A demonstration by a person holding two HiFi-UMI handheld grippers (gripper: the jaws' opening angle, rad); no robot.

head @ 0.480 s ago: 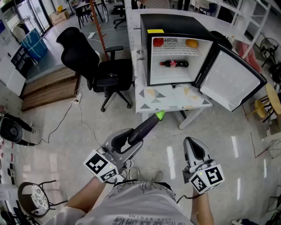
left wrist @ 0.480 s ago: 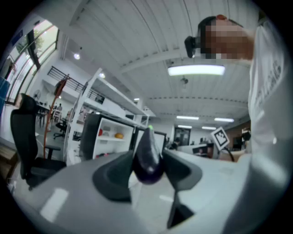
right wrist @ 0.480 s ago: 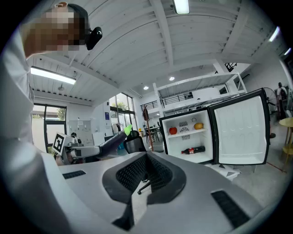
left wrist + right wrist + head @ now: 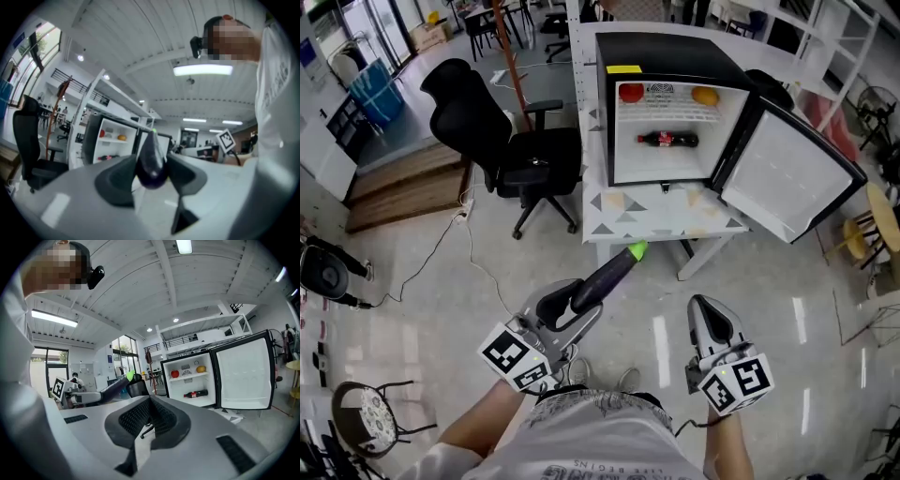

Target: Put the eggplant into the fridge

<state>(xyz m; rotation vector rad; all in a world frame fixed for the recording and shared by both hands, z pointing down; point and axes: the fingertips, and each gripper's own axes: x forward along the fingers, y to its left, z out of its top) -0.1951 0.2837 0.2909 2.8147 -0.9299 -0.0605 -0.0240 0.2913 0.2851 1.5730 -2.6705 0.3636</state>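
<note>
A long dark purple eggplant (image 4: pixel 605 277) with a green stem end sticks forward out of my left gripper (image 4: pixel 565 305), whose jaws are shut on its thick end. In the left gripper view the eggplant (image 4: pixel 151 161) fills the gap between the pads. The small black fridge (image 4: pixel 675 56) stands ahead on a low table, its door (image 4: pixel 787 173) swung open to the right. My right gripper (image 4: pixel 711 321) hangs to the right of the eggplant, shut with nothing in it; in its own view the right gripper (image 4: pixel 150 416) shows its pads together.
Inside the fridge are a red fruit (image 4: pixel 631 92) and an orange one (image 4: pixel 706 95) on the shelf, and a cola bottle (image 4: pixel 667 140) below. The patterned table (image 4: pixel 661 216) bears the fridge. A black office chair (image 4: pixel 502 141) stands to its left, and a cable (image 4: pixel 464 234) runs over the floor.
The fridge and table have shifted slightly up and left in the head view. Both grippers keep their places, the eggplant still held in the left one.
</note>
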